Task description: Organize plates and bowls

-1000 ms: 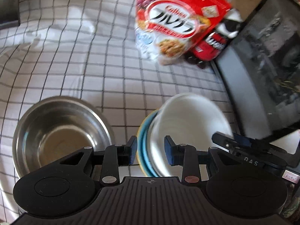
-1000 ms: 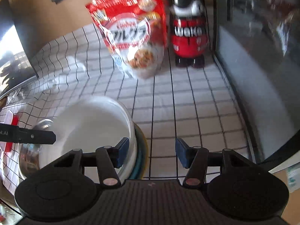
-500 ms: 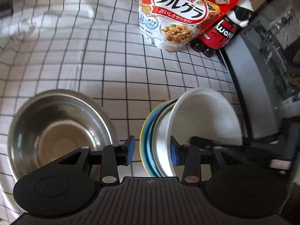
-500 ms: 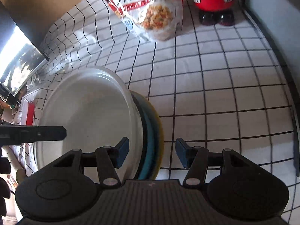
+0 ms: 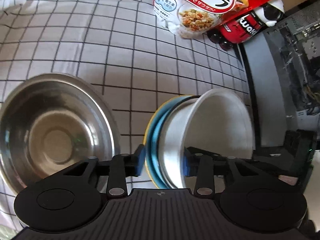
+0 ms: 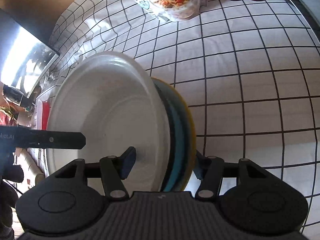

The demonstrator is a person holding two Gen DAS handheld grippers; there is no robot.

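A white bowl (image 5: 218,124) sits on a stack of plates with blue (image 5: 155,140) and yellow rims, all on the checked cloth. My left gripper (image 5: 163,163) straddles the left edge of the stack, one finger outside the plates, one inside the bowl; firm contact is unclear. In the right wrist view the white bowl (image 6: 112,112) and the blue and yellow plates (image 6: 181,132) fill the middle. My right gripper (image 6: 163,165) straddles their right edge the same way. A steel bowl (image 5: 54,132) stands empty to the left.
A red cereal bag (image 5: 202,6) and a red bottle (image 5: 246,28) stand at the back of the cloth. A dark glass-fronted case (image 5: 290,76) runs along the right side. The left gripper's finger (image 6: 48,138) reaches into the bowl in the right wrist view.
Both grippers have moved in and down onto the stack from either side. Their fingers now span the stack's opposite edges, and the right gripper's fingers have drawn closer together.
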